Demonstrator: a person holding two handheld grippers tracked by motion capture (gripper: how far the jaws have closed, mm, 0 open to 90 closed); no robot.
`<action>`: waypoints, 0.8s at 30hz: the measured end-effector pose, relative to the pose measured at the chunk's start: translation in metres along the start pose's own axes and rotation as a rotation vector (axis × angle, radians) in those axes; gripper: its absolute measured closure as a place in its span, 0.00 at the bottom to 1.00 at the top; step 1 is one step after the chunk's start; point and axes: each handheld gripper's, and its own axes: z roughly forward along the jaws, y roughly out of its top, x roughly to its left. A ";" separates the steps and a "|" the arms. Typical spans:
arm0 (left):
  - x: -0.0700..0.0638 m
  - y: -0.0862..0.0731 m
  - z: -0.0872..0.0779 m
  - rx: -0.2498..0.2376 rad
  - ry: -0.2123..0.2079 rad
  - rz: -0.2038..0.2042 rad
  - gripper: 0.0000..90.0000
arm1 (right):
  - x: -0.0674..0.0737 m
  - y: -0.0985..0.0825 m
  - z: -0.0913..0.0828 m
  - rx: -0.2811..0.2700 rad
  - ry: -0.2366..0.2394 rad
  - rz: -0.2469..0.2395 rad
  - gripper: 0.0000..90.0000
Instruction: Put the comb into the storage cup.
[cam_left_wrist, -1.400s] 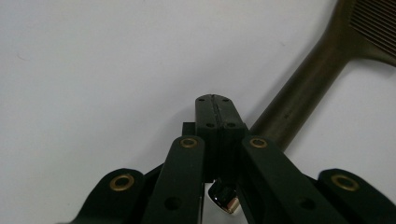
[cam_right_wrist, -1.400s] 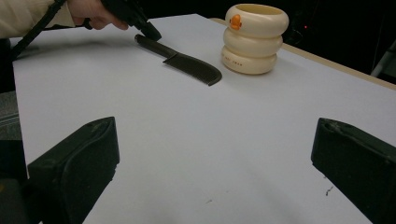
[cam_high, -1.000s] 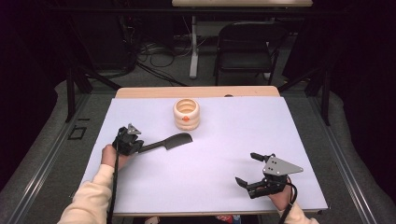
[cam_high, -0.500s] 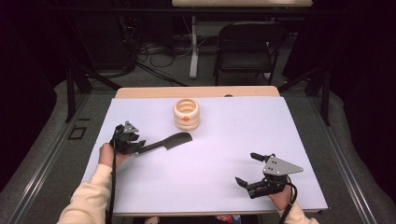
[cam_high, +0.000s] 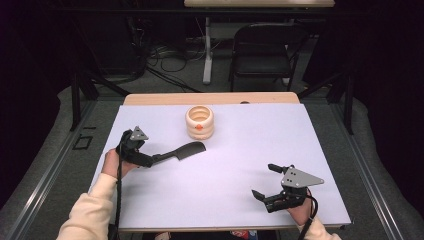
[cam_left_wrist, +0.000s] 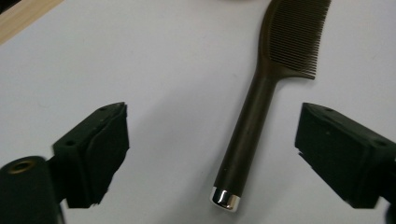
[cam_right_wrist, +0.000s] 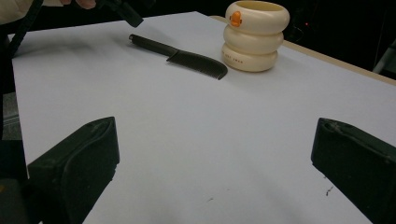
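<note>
- While the left gripper (cam_high: 148, 161) hangs just over the left side of the white table (cam_high: 300, 150), its jaws have just been opening and now stand wide apart, released, with nothing pressed between the pads
- Between those spread jaws, in the left gripper view, the dark comb (cam_left_wrist: 261, 107) lies flat on the table, its silver-capped handle end nearest the gripper and clear of both pads
- From that cap the comb's long axis runs away from the left gripper, rightward and a little toward the far edge in the high view, ending in the toothed head (cam_high: 189, 149)
- Just past the head, toward the far side, stands the cream ringed holder (cam_high: 199, 121) with its orange spot, near the comb but not touching it
- Well apart, at the near right of the table, the right gripper (cam_high: 265, 181) also rests with its jaws spread and empty, pointing toward the comb across bare table
- To my eye the left hand is far the nearer to the comb; any fresh grasp would have to close across the handle, at right angles to that long axis
</note>
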 end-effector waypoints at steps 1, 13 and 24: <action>-0.001 0.001 -0.001 0.000 0.002 0.011 0.06 | 0.000 0.000 0.000 0.001 0.000 0.001 0.00; -0.014 0.011 -0.001 0.045 0.005 0.124 0.00 | 0.000 -0.001 0.001 0.007 0.003 0.011 0.00; -0.018 0.021 0.006 0.103 -0.022 0.177 0.00 | 0.000 -0.001 0.002 0.008 0.006 0.013 0.00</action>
